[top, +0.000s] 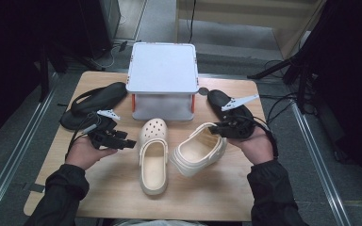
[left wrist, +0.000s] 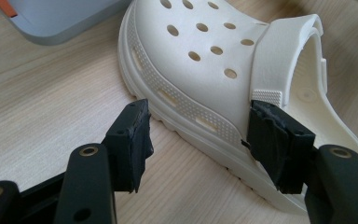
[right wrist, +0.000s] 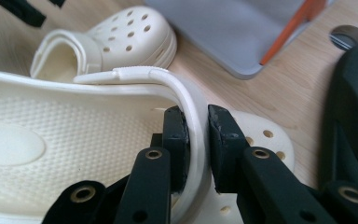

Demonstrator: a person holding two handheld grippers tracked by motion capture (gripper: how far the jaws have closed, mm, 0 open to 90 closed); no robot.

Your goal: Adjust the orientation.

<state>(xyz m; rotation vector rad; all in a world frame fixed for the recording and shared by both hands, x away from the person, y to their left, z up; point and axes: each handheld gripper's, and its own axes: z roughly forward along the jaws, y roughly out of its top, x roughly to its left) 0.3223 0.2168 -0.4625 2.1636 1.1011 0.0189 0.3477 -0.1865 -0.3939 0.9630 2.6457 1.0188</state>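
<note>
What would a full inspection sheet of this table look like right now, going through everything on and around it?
Surface: light wooden table, bare at the near edge.
Job's things: two cream clogs; left clog lies flat, toe pointing away; right clog is tipped on its side, opening facing the person.
Clutter: grey box with orange corner strips at the far middle; black shoe far left; another black shoe far right.
Grippers: left gripper open, jaws astride the left clog's side; right gripper shut on the right clog's upper edge.
Cables: black cable trails from the left gripper; more run across the floor at right.
Surroundings: grey floor, dark stands on both sides.
</note>
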